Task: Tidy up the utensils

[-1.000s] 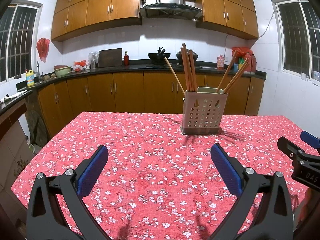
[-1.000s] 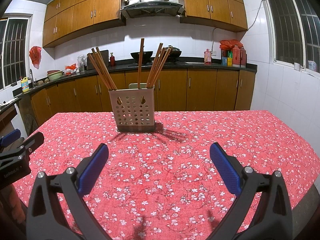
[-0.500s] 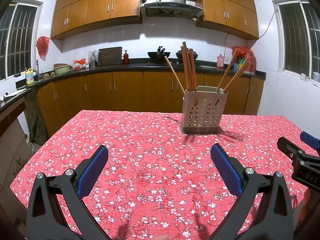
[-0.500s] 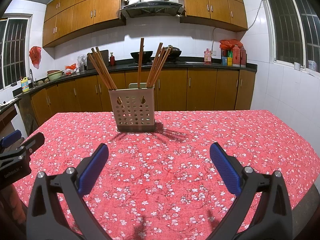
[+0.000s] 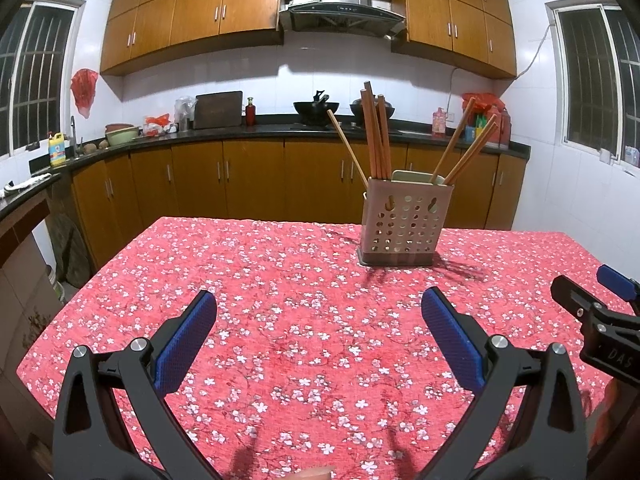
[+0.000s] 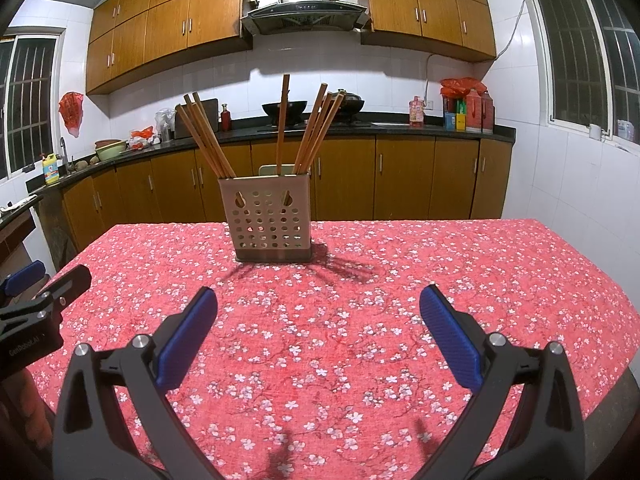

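The lower ends of the chopsticks [image 6: 208, 140] are hidden inside the perforated holder [image 6: 270, 216]. A pale green item [image 5: 416, 177] behind the holder shows only its top edge. In the left wrist view the right gripper [image 5: 600, 320] is cut off by the picture's edge beside the holder. Bottle labels on the counter behind the holder are too small to read.

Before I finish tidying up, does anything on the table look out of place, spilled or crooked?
Nothing stands out. The holder stands upright on the tablecloth, chopsticks fanned inside, none lying loose. Both grippers, left and right, are open and empty.
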A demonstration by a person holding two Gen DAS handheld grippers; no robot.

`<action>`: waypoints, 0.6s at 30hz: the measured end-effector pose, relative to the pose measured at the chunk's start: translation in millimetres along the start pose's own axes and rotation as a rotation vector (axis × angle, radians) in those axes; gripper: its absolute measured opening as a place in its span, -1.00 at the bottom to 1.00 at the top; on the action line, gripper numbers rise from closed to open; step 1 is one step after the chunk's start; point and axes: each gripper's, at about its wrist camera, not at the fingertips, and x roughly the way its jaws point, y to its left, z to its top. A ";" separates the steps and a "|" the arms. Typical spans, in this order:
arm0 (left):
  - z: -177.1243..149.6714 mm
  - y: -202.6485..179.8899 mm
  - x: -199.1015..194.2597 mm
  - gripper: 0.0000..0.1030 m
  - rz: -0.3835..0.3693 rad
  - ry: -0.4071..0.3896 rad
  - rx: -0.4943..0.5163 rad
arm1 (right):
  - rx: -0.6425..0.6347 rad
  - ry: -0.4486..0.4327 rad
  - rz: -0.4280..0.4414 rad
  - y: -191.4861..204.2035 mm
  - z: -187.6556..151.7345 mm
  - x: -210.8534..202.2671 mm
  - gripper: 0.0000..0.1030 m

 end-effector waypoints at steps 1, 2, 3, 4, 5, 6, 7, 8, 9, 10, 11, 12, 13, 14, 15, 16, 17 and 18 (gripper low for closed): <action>0.3 0.4 -0.1 0.97 0.000 0.000 0.000 | 0.000 0.000 0.000 0.1 0.0 0.0 0.92; 0.2 0.1 -0.2 0.97 0.000 0.000 0.000 | 0.001 0.000 0.000 0.4 0.0 0.0 0.92; 0.0 -0.1 -0.1 0.97 0.000 0.000 0.000 | 0.001 0.000 0.000 0.3 0.1 0.0 0.92; 0.3 0.2 -0.2 0.97 0.000 0.000 0.000 | 0.001 0.001 -0.001 0.4 0.1 0.0 0.92; 0.1 0.0 -0.2 0.97 0.000 0.000 0.000 | 0.001 0.001 0.000 0.6 0.0 0.0 0.92; 0.3 0.1 -0.2 0.97 0.001 0.000 0.000 | 0.001 0.001 0.000 0.3 0.3 -0.1 0.92; 0.0 -0.4 -0.2 0.97 0.000 0.001 0.000 | 0.001 0.001 0.000 0.5 0.2 -0.1 0.92; 0.2 -0.2 -0.2 0.97 0.000 0.001 0.000 | 0.002 0.002 0.000 0.6 0.1 0.2 0.92; 0.2 0.1 -0.3 0.97 0.000 0.001 0.000 | 0.002 0.003 0.002 0.1 -1.1 1.4 0.92; -0.2 -0.3 -0.6 0.97 0.000 0.002 0.000 | 0.002 0.004 0.003 0.2 -1.9 2.2 0.92; -0.1 0.2 -0.4 0.97 0.000 0.002 0.000 | 0.002 0.005 0.003 0.8 -2.4 2.2 0.92; -0.1 0.1 -0.5 0.97 0.000 0.002 0.000 | 0.002 0.006 0.004 0.2 -3.0 3.1 0.92; 0.2 0.3 -0.3 0.97 0.000 0.002 0.000 | 0.002 0.006 0.004 0.5 -3.1 3.1 0.92; 0.1 0.2 -0.4 0.97 0.000 0.002 0.000 | 0.002 0.005 0.003 0.5 -3.0 3.1 0.92; 0.2 0.3 -0.4 0.97 0.000 0.002 0.000 | 0.002 0.005 0.003 0.4 -2.9 3.1 0.92; 0.3 0.3 -0.4 0.97 0.000 0.002 0.000 | 0.002 0.006 0.004 1.3 -3.5 3.0 0.92; 0.3 0.2 -0.4 0.97 0.000 0.002 0.000 | 0.002 0.006 0.003 0.6 -2.8 3.1 0.92; 0.0 -0.1 -0.5 0.97 0.000 0.002 0.000 | 0.003 0.006 0.003 1.4 -3.4 3.0 0.92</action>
